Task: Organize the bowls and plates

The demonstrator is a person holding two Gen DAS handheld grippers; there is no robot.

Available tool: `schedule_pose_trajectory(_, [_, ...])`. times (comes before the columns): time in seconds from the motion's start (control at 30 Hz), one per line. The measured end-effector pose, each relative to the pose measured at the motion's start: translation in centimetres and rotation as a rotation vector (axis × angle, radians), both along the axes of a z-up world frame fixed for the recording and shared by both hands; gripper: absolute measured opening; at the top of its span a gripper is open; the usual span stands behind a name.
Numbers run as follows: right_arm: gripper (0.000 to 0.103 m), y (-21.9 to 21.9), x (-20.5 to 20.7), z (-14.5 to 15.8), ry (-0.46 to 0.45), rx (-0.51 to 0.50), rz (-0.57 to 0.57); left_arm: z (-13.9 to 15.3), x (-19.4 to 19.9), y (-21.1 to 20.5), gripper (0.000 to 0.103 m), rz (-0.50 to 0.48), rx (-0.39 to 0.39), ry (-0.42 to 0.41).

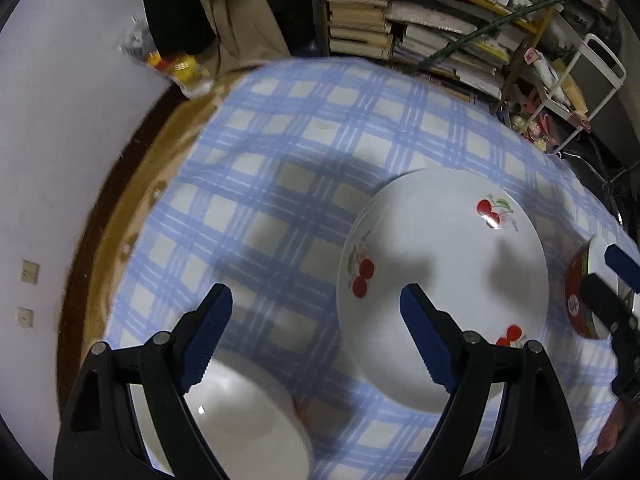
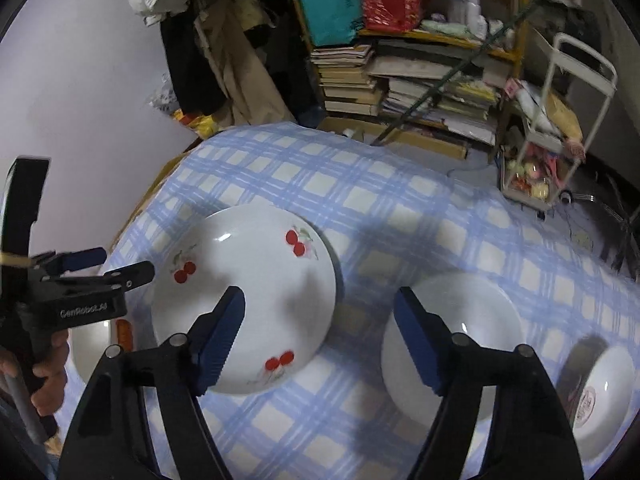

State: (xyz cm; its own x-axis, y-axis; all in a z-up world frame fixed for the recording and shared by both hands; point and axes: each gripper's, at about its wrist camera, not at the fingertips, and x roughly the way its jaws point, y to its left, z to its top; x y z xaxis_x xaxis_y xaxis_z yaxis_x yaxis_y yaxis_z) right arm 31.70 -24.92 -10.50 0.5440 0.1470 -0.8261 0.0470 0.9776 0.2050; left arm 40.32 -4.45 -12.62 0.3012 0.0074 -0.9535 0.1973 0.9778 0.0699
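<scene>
Round white ceramic plate with red cherry prints (image 1: 442, 280) lies flat on the table covered in a blue-and-white checked cloth (image 1: 288, 152). In the left wrist view it fills the area from centre toward 3 o'clock. In the right wrist view the same plate (image 2: 244, 304) sits left of centre.

Left gripper (image 1: 316, 312): black frame, blue ribbed pads, jaws spread wide, nothing between them. Its right fingertip (image 1: 416, 300) overlaps the cherry plate's near-left part in the picture; contact cannot be told. Its left pad is over bare cloth. A plain white bowl (image 1: 248, 420) lies at 6 to 7 o'clock under the left finger, apart from the cherry plate, with a strip of cloth between them.

Right gripper (image 2: 320, 308): jaws apart, empty. Its left fingertip (image 2: 232, 304) overlaps the cherry plate's near part; its right pad stands in front of a second plain white bowl (image 2: 480, 320) at 4 o'clock. The gap between the pads looks onto cloth between plate and bowl. Contact with either dish cannot be told.

A white bowl with a dark outer wall and a red mark inside (image 2: 600, 392) lies at 4 to 5 o'clock near the frame edge, just right of the plain bowl.

In the right wrist view the left gripper shows at 9 o'clock, held by a hand (image 2: 48, 376). In the left wrist view a bowl with a red patterned outside (image 1: 576, 300) sits at 3 o'clock, partly covered by the right gripper.

Cluttered bookshelf with stacked books (image 2: 400, 80) stands beyond the table at 12 to 1 o'clock.
</scene>
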Motion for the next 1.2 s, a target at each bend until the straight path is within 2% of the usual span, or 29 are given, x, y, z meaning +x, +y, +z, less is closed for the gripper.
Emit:
schedule_pose_trajectory(0.13, [0.078,0.9,1.5,-1.0,0.043,-0.043,0.038,-1.8,1.2,-0.5,0.085,-0.016,-0.031,0.088])
schedule_pose_trajectory(0.2, [0.068,1.1,2.1,-1.7,0.076,-0.065,0.047,-2.3,1.3,-0.6,0.085,-0.013,-0.032,0.093])
schedule_pose_trajectory(0.33, [0.064,0.7,3.3,-3.5,0.147,-0.050,0.045,-3.2,1.6,-1.1,0.081,-0.035,-0.011,0.079])
schedule_pose_trajectory(0.4, [0.064,0.7,3.6,-3.8,0.140,-0.058,0.060,-3.3,1.8,-1.1,0.063,-0.022,-0.001,0.059])
schedule_pose_trajectory(0.47, [0.063,0.7,3.9,-4.2,0.151,-0.071,0.061,-3.6,2.1,-0.8,0.053,-0.004,0.005,0.054])
schedule_pose_trajectory(0.53, [0.056,0.8,4.4,-4.7,0.171,-0.069,0.070,-3.9,2.5,-0.5,0.045,-0.005,-0.027,0.076])
schedule_pose_trajectory(0.57, [0.049,0.9,4.5,-5.0,0.178,-0.069,0.080,-4.1,2.6,-0.4,0.038,-0.008,-0.061,0.091])
schedule_pose_trajectory(0.63, [0.042,1.2,4.7,-5.4,0.186,-0.103,0.094,-4.4,2.7,-0.4,0.033,-0.025,-0.101,0.128])
schedule_pose_trajectory(0.7, [0.021,1.5,4.9,-6.1,0.211,-0.118,0.112,-4.8,2.7,-1.0,0.028,-0.075,-0.110,0.149])
schedule_pose_trajectory(0.77, [0.016,1.3,5.0,-6.5,0.220,-0.077,0.109,-4.6,2.3,-1.6,0.026,-0.106,-0.085,0.137])
schedule_pose_trajectory(0.9, [0.016,1.1,4.8,-6.4,0.222,-0.062,0.091,-4.2,1.8,-2.0,0.026,-0.141,-0.055,0.145])
schedule_pose_trajectory(1.2, [0.012,0.0,2.6,-5.1,0.161,0.039,0.023,-2.4,-0.4,-3.0,0.026,-0.188,0.011,0.103])
